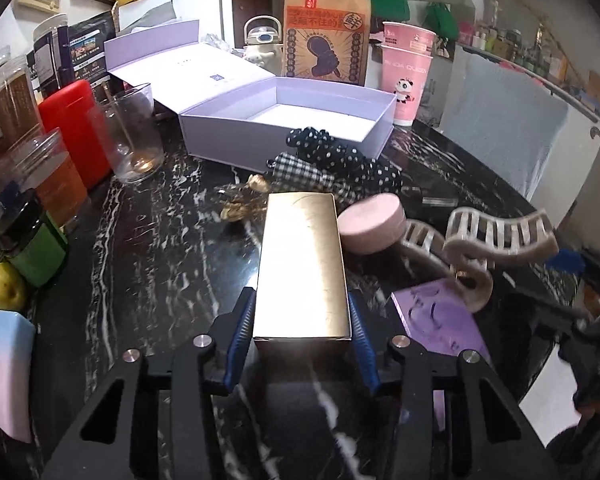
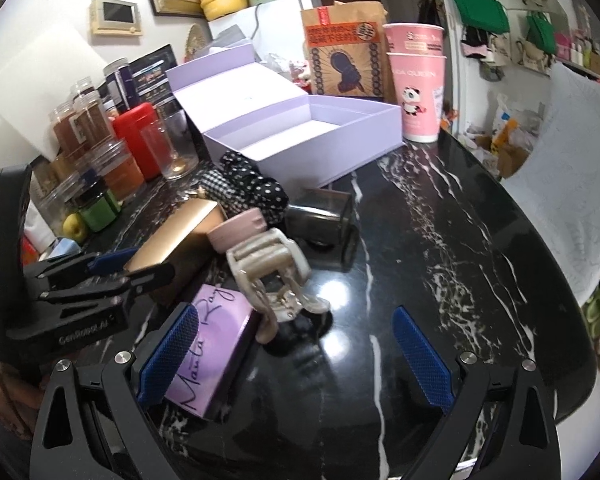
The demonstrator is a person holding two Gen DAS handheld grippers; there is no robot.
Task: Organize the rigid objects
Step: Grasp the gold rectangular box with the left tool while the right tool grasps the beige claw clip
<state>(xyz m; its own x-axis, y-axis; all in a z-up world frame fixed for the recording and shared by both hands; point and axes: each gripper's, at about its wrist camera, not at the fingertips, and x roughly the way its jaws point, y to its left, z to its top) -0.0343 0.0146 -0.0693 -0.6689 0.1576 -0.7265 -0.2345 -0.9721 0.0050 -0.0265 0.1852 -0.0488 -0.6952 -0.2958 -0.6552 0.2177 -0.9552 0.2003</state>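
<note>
My left gripper (image 1: 302,320) is shut on a gold rectangular box (image 1: 303,264), its blue pads against both long sides; the box also shows in the right wrist view (image 2: 172,236). Just beyond it lie a pink round case (image 1: 374,224), a beige claw hair clip (image 1: 484,240) and black dotted and checked hair bows (image 1: 340,164). An open lilac gift box (image 1: 292,124) stands behind them, empty inside. My right gripper (image 2: 296,356) is open above the black marble table (image 2: 440,240). Its left pad sits beside a purple signed box (image 2: 208,344).
A clear glass (image 1: 134,136), red canister (image 1: 76,128) and spice jars (image 1: 8,108) line the left edge. A brown paper bag (image 1: 326,36) and stacked pink cups (image 1: 408,68) stand behind the gift box. A dark translucent box (image 2: 328,216) lies mid-table.
</note>
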